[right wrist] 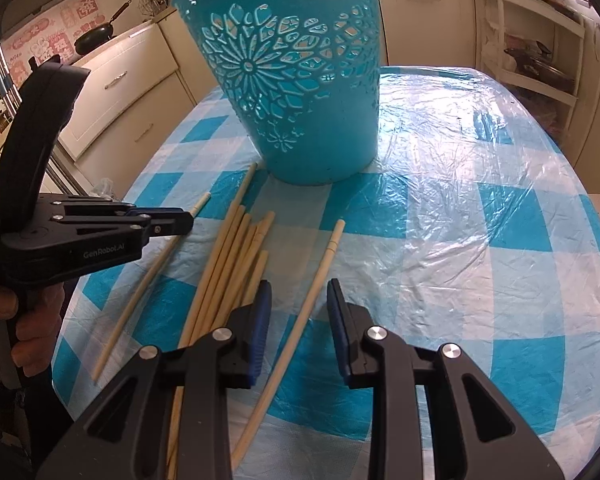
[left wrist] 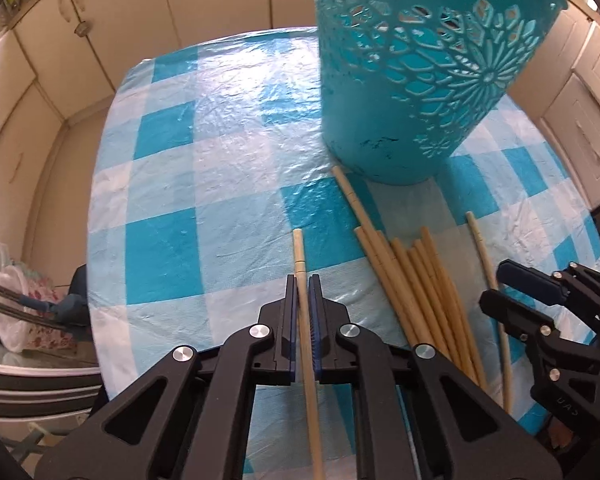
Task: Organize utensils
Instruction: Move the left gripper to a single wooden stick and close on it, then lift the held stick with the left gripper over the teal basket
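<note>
A teal cut-out holder (left wrist: pixel 416 68) stands upright on the checked tablecloth; it also shows in the right wrist view (right wrist: pixel 300 80). My left gripper (left wrist: pixel 303 280) is shut on one pale wooden chopstick (left wrist: pixel 300 256), held low over the cloth; from the right wrist view the gripper (right wrist: pixel 180 216) and that chopstick (right wrist: pixel 140 288) sit at the left. A bundle of several chopsticks (left wrist: pixel 420 280) lies in front of the holder, also in the right wrist view (right wrist: pixel 236 252). My right gripper (right wrist: pixel 296 288) is open, its jaws straddling a single chopstick (right wrist: pixel 316 280) on the cloth.
The table, covered in blue-and-white checked cloth (right wrist: pixel 460 220) under clear plastic, ends in a rounded edge on the left (left wrist: pixel 100 240). Cream cabinets (left wrist: pixel 80 40) surround it. A shelf rack (right wrist: pixel 540 60) stands at the back right.
</note>
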